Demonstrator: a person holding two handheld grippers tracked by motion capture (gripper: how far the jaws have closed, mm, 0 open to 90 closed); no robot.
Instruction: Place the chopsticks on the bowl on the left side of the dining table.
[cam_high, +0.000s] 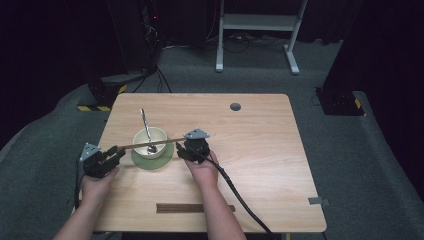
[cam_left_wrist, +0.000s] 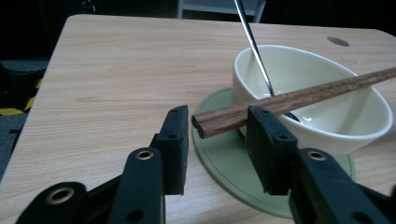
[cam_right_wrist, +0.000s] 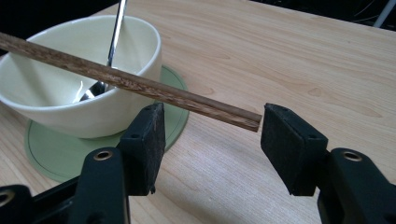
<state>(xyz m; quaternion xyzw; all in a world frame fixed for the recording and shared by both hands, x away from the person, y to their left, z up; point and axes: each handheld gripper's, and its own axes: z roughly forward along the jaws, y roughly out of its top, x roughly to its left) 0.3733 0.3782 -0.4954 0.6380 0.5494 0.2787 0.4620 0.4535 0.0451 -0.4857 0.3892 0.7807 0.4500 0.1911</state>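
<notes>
A pair of brown wooden chopsticks (cam_high: 150, 144) lies across the rim of a cream bowl (cam_high: 150, 139) that stands on a green plate (cam_high: 165, 160). A metal spoon (cam_high: 145, 125) leans in the bowl. My left gripper (cam_high: 118, 152) is open at the chopsticks' left end; in the left gripper view the chopsticks' blunt end (cam_left_wrist: 219, 120) sits between the jaws, passing behind the right jaw's tip. My right gripper (cam_high: 182, 149) is open at the other end, where the thin tip (cam_right_wrist: 243, 120) hangs between its wide-set jaws (cam_right_wrist: 212, 128) without touching them.
A second pair of dark chopsticks (cam_high: 195, 207) lies near the table's front edge, between the forearms. A grey round cap (cam_high: 235, 106) is set into the table's far side, and a grey tab (cam_high: 318, 201) sticks out at the right front corner.
</notes>
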